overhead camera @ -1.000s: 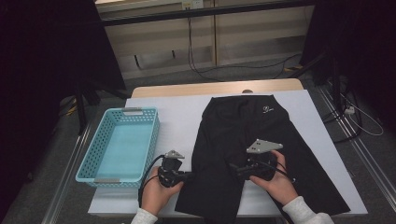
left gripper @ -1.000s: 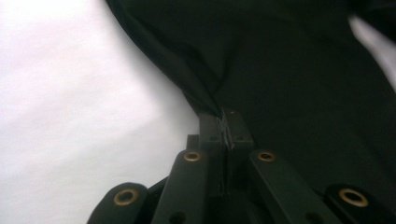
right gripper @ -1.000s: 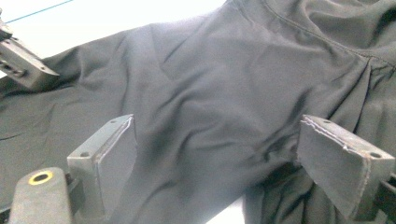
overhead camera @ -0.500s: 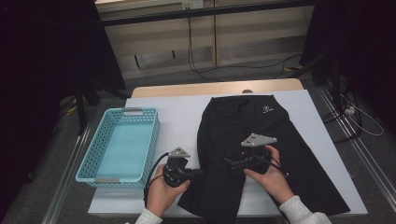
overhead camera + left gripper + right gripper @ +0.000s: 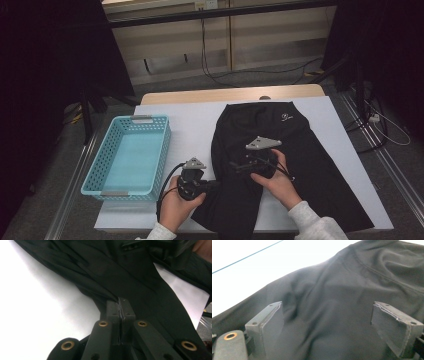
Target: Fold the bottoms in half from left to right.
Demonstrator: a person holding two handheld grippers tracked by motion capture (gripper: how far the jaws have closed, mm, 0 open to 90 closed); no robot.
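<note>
We have a pair of black trousers (image 5: 280, 165) spread on the white tabletop (image 5: 195, 125), waistband toward the far edge with a small pale logo just beneath it. The fabric is thin, smooth and matte; one leg runs flat toward the near right corner, while the other is gathered into soft folds near the front edge.

Our left gripper (image 5: 212, 186) is at the left edge of that bunched leg, and in the left gripper view (image 5: 120, 311) its jaws are clenched on a pinch of the black cloth, which fans out in twisted folds away from the pads (image 5: 127, 308). Our right gripper (image 5: 235, 167) sits over the middle of the trousers; in the right gripper view (image 5: 327, 322) its jaws stand wide apart, released, with cloth lying between them but neither pad pressing on it. A seam crosses the fabric beyond them.

To the left of the trousers, well apart from them, a light blue mesh basket (image 5: 161, 150) stands on the tabletop with nothing inside it.
</note>
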